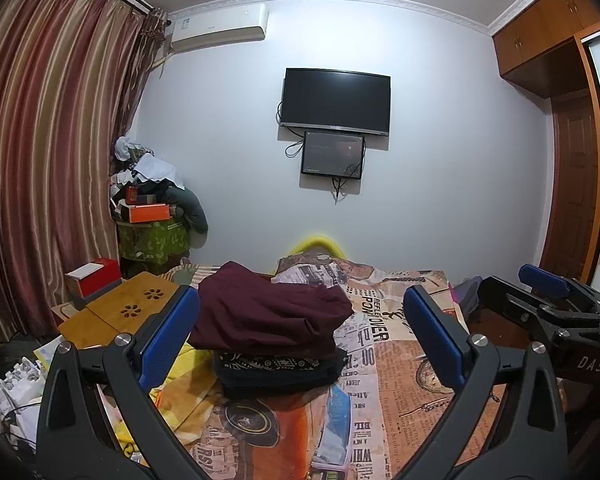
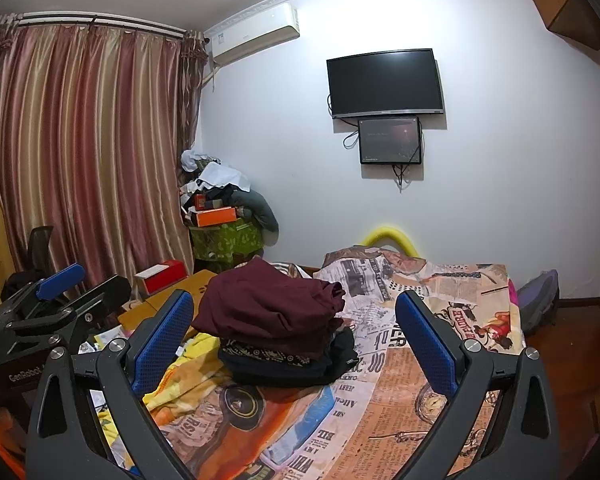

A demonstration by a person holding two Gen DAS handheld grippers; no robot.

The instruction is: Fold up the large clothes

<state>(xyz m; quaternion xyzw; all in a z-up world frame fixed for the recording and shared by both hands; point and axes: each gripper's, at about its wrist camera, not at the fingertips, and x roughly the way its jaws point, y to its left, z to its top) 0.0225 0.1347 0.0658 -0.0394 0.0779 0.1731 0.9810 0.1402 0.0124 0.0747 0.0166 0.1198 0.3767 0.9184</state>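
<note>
Maroon garment point(image 1: 268, 312) lay folded atop the dark stack point(image 1: 280, 368) on the bed point(image 1: 412, 392); both hand-held grippers, left point(image 1: 300, 336) and right point(image 2: 296, 332), were spread, empty; folding appeared complete.

Ahead of you on the bed point(image 1: 400, 360) sits a stack point(image 1: 276, 344) of folded clothes, one garment point(image 1: 268, 312) on top of another point(image 1: 280, 368), between the spread fingers of your left gripper point(image 1: 300, 336). Your right gripper point(image 2: 296, 340) hangs just beside it to the right, its fingers also spread and framing the stack. Left of the bed stands a small table point(image 1: 116, 312) with a box point(image 1: 94, 280) on it, a pile point(image 1: 152, 208) sits in the corner behind, and a TV point(image 1: 336, 100) hangs on the far wall above a smaller screen point(image 1: 332, 154).
</note>
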